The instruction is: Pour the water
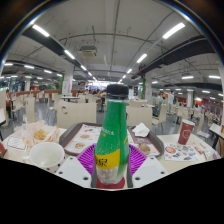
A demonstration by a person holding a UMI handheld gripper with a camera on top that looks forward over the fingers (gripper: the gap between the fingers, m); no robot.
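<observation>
The tongs pinch a green bottle, upright, cap on, above the table. A white cup stands nearby, to one side. This looks like the carry step; next, reach the cup and tilt, though the cap seems unopened.

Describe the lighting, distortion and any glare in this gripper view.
Gripper view: strong fisheye bend, ceiling light strips curving overhead; bright even indoor light, little shadow; soft sheen on the green bottle, which stands sharp between the gripper jaws; the white cup beside it is clear; the far hall is small and hazy.
</observation>
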